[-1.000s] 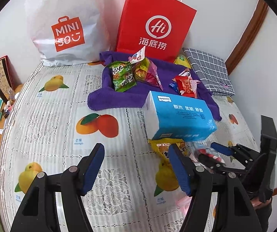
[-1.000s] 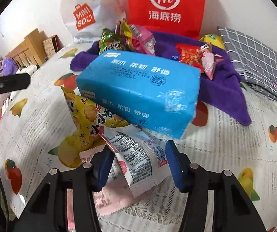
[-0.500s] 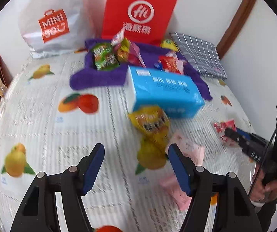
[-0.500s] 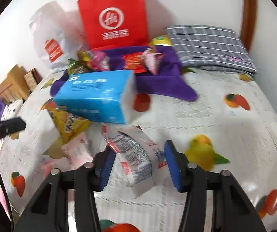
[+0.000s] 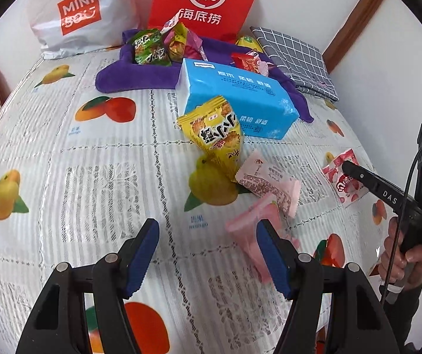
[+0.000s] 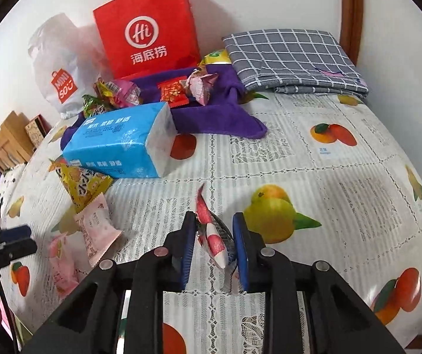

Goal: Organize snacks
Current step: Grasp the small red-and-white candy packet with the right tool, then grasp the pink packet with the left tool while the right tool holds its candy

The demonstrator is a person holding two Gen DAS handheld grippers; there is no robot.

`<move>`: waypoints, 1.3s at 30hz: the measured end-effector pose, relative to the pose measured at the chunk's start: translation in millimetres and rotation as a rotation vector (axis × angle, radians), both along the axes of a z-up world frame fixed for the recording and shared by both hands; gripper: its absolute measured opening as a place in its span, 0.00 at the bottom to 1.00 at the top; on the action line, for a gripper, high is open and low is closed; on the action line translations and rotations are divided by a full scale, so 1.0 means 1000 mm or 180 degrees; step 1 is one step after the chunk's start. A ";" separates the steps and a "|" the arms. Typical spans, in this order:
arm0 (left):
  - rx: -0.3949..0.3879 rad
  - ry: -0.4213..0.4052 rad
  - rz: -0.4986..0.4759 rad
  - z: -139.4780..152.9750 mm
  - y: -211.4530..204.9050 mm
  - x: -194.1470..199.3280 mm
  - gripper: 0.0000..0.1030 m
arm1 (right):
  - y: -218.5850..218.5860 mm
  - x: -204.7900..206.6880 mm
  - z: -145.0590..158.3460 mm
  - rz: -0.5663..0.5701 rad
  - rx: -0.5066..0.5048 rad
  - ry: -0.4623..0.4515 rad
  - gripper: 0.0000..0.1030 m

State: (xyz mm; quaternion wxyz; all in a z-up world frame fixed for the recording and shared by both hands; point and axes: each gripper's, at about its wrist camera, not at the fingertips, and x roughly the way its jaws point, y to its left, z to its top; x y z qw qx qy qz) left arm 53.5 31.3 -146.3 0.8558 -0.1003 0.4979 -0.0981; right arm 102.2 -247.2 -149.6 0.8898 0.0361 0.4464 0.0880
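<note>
Item: red-and-white snack packet (image 6: 211, 233), clamped edge-on in the closed right tool (image 6: 214, 236), just off the blue tissue pack's (image 6: 122, 144) near corner. Left tool (image 5: 206, 253) is held half-open, empty, nearer than that pack. Step judged: pickup made; carrying to sorted snacks (image 6: 172, 90) beyond the pack is called for.

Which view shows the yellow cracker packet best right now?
The left wrist view: the yellow cracker packet sits near mid-frame, its printed front facing the camera, leaning against the blue tissue pack. The right wrist view shows it only at the left edge, small, skewed and partly covered by a pink packet.
</note>
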 end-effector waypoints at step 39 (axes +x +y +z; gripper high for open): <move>0.0073 -0.0017 -0.0161 -0.020 -0.062 0.020 0.42 | -0.018 -0.021 0.002 0.0091 0.0092 -0.0088 0.20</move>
